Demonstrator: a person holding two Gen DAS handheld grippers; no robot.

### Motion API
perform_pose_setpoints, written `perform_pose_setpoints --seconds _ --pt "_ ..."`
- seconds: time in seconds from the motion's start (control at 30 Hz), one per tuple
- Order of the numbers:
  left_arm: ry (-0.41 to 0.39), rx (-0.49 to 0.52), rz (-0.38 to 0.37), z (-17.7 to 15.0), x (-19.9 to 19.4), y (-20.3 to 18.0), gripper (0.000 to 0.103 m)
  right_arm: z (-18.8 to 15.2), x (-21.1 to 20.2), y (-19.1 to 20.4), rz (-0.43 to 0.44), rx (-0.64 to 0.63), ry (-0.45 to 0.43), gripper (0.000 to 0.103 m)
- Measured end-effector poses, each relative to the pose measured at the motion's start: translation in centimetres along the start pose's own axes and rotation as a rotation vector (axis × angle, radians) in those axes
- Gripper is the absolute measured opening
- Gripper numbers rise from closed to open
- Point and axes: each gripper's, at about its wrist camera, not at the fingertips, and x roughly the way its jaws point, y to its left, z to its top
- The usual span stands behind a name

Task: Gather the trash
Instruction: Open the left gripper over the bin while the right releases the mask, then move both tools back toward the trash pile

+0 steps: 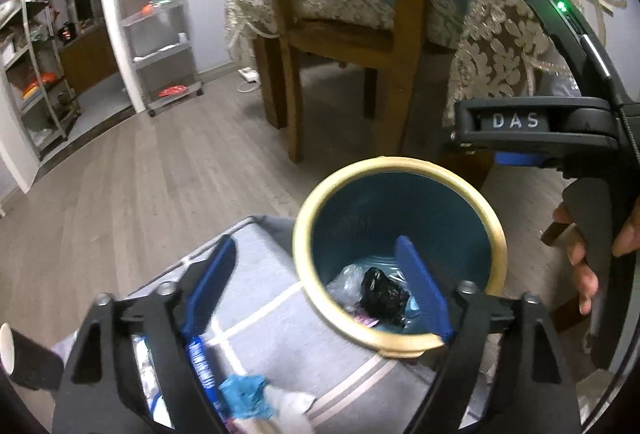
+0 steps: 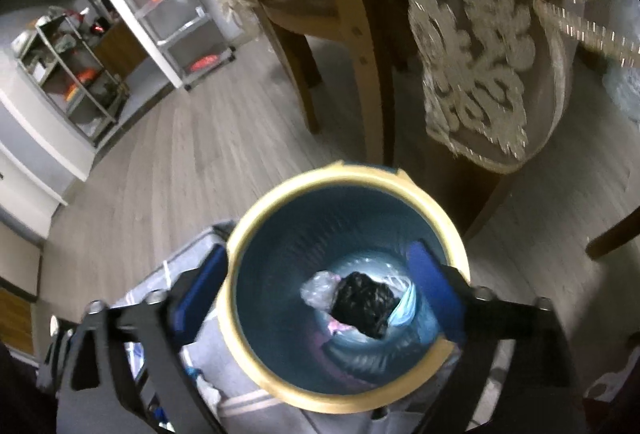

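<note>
A teal bin with a yellow rim (image 1: 320, 194) stands beside a grey checked stool or bag (image 1: 272, 334); it fills the right wrist view (image 2: 280, 202). Inside lie a crumpled black bag (image 1: 382, 292) (image 2: 364, 302), clear plastic (image 1: 346, 282) (image 2: 320, 288) and a pale blue piece (image 2: 406, 308). My left gripper (image 1: 320, 286) is open, one finger over the grey surface, one over the bin's mouth. My right gripper (image 2: 320, 294) is open and empty, straddling the bin from above. The right gripper's body (image 1: 532, 126) shows in the left wrist view, held by a hand (image 1: 580, 262).
Blue and white trash (image 1: 256, 394) and a wrapper (image 1: 202, 366) lie on the grey surface. A black paper cup (image 1: 24, 358) sits at lower left. Wooden chair legs (image 1: 292, 86) and a lace tablecloth (image 1: 500, 46) stand behind the bin. Shelf racks (image 1: 160, 26) line the far wall.
</note>
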Motion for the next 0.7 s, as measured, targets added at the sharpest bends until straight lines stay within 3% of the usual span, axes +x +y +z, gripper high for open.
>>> perform_pose_setpoints --seconds 0.4,0.7 --pt "-0.04 -0.068 0.096 -3.2 -9.0 6.7 0.091 -2.1 -4.5 6.0 0.043 -0.2 -0.103 0.097" --pt "-0.077 -0.12 0.178 -7.7 -16.7 12.4 0.093 -2.8 -2.3 6.4 0.061 -0.226 -0.012 0.098"
